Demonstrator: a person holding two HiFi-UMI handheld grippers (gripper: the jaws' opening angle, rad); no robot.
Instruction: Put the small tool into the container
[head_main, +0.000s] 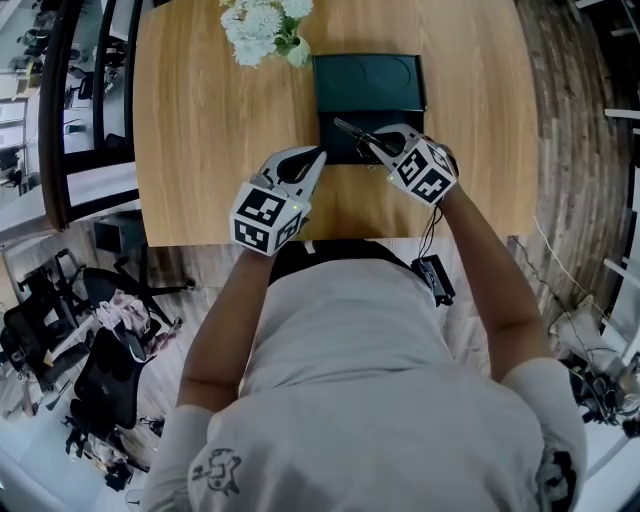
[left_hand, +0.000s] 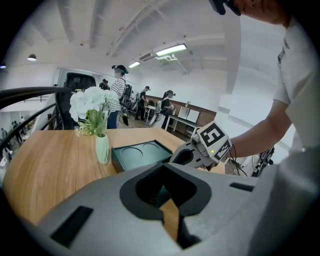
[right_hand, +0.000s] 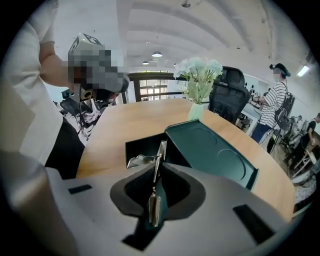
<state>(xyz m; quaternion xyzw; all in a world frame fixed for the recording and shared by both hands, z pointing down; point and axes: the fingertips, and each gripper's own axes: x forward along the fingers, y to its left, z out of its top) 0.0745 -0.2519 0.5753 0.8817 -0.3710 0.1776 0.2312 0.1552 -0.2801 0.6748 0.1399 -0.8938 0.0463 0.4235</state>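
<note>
A dark green container (head_main: 342, 148) stands open on the wooden table (head_main: 200, 120), its lid (head_main: 368, 82) folded back flat behind it. My right gripper (head_main: 385, 147) is shut on the small metal tool (head_main: 355, 131) and holds it over the container's right part, its free end pointing up-left. In the right gripper view the thin tool (right_hand: 159, 160) sticks out between the jaws toward the container's dark inside (right_hand: 142, 146). My left gripper (head_main: 316, 155) hovers at the container's left front corner, jaws together, with nothing in them.
A pale vase of white flowers (head_main: 265, 28) stands at the lid's far left corner. The table's front edge (head_main: 200, 240) runs just behind both grippers. Office chairs (head_main: 105, 370) and a black railing (head_main: 55, 110) are on the floor to the left. Several people (left_hand: 120, 95) stand far off.
</note>
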